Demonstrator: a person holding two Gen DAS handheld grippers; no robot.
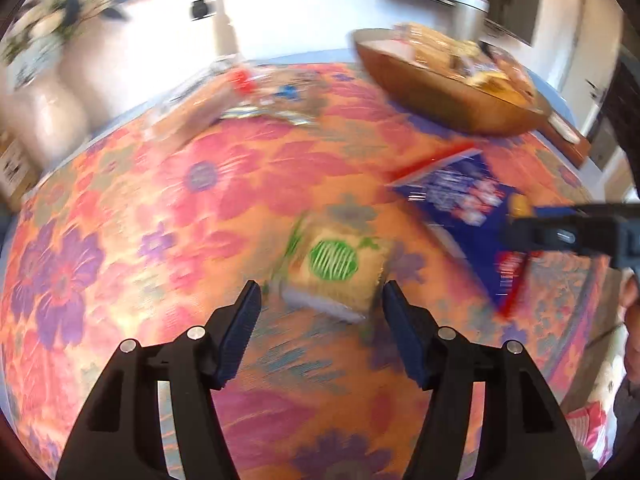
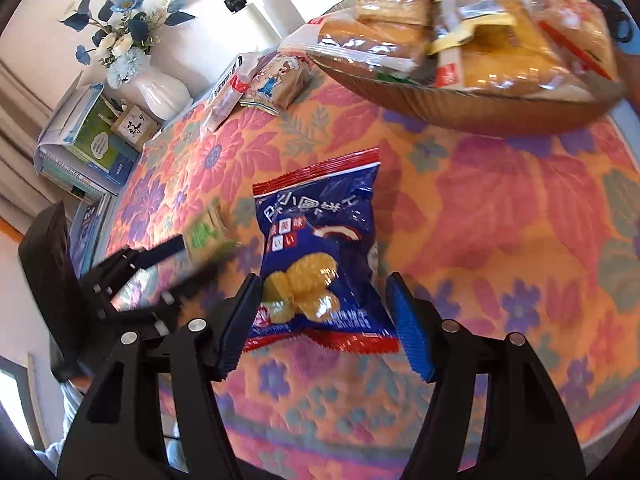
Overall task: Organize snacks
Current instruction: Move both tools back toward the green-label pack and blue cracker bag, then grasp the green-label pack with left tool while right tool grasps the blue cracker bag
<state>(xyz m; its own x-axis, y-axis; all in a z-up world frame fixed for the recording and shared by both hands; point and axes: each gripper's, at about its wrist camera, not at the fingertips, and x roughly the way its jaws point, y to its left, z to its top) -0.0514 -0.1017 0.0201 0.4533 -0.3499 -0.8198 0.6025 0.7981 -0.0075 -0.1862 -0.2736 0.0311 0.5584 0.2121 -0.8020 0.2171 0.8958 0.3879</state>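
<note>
The blue snack packet (image 2: pixel 320 256) is lying flat on the floral tablecloth (image 2: pixel 500 216), on the near side of the wooden bowl (image 2: pixel 460 108) — glossy crinkled foil, red serrated seams, puffy in the middle. The right gripper (image 2: pixel 322 316) is straddling its lower end, jaws partly open; the pads look beside the film and I cannot tell whether they are pressing yet. Left of the packet, the small tan packet with a green round mark (image 1: pixel 334 272) is sitting just ahead of the left gripper (image 1: pixel 322 304), jaws half-wide, nothing pinched. The bowl is already heaped with clear-wrapped breads; beyond the blue packet, far left of the bowl, more wrapped snacks (image 2: pixel 276 76) are waiting — roughly halfway, I'd judge.
</note>
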